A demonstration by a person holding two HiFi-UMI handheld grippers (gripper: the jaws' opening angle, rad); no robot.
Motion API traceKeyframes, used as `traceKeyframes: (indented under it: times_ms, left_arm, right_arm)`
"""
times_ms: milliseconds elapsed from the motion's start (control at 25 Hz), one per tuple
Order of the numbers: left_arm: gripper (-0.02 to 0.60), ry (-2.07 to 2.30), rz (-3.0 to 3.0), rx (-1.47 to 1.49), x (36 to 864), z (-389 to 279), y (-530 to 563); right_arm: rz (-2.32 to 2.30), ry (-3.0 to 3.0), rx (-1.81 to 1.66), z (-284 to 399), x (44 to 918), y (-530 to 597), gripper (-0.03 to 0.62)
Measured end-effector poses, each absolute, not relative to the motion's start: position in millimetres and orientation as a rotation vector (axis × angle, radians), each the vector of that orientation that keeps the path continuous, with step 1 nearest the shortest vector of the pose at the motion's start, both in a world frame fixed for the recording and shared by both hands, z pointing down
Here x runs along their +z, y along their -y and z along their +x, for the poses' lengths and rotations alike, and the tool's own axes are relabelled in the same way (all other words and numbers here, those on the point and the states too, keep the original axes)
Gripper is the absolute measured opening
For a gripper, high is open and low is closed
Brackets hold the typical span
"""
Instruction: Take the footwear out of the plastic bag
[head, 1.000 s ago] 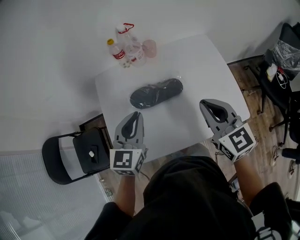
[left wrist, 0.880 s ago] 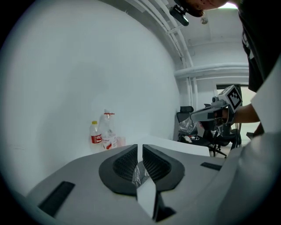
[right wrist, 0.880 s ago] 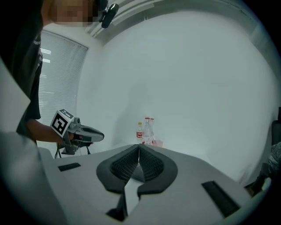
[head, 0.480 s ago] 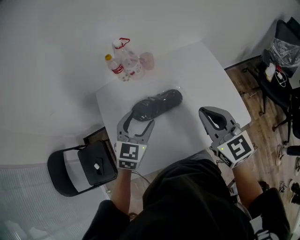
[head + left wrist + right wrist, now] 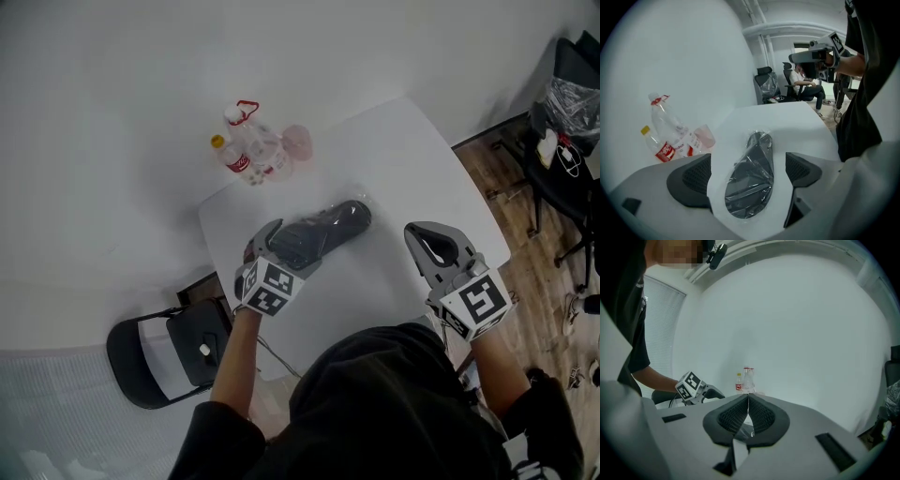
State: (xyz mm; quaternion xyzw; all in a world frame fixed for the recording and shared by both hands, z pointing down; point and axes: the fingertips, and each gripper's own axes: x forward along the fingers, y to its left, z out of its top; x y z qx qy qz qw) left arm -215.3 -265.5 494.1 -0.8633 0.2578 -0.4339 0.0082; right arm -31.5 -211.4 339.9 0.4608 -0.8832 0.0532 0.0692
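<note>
Since a second ago the left gripper [image 5: 284, 246] has dropped forward to the near end of the bagged shoe [image 5: 323, 232]. Its jaws have just been opening and now stand wide on either side of it, pads not touching. The left gripper view alone makes plain the wrinkled clear plastic bag [image 5: 749, 187] around the dark shoe, and a seated person [image 5: 804, 84] far behind. From the head view, the shoe's long axis slants from lower left to upper right across the middle of the white table [image 5: 412, 159]. At the table's near right edge hovers the right gripper [image 5: 417, 234], jaws pressed together, empty.
</note>
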Motion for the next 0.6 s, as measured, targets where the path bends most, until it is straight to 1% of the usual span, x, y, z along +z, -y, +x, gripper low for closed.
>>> traceKeyframes:
  times_ms: [240, 440, 600]
  left_arm:
    - [0.512, -0.558, -2.611, -1.752, 579, -221, 289]
    - [0.543, -0.446, -2.619, -1.922, 615, -223, 293]
    - [0.561, -0.387, -2.66, -1.981, 627, -221, 291]
  right_arm:
    - [1.373, 2.621, 0.199, -26, 354, 218, 0.018]
    - [1.382, 2.556, 0.258, -19, 364, 222, 0.018]
    - [1.395, 2.567, 0.279, -17, 367, 224, 0.02]
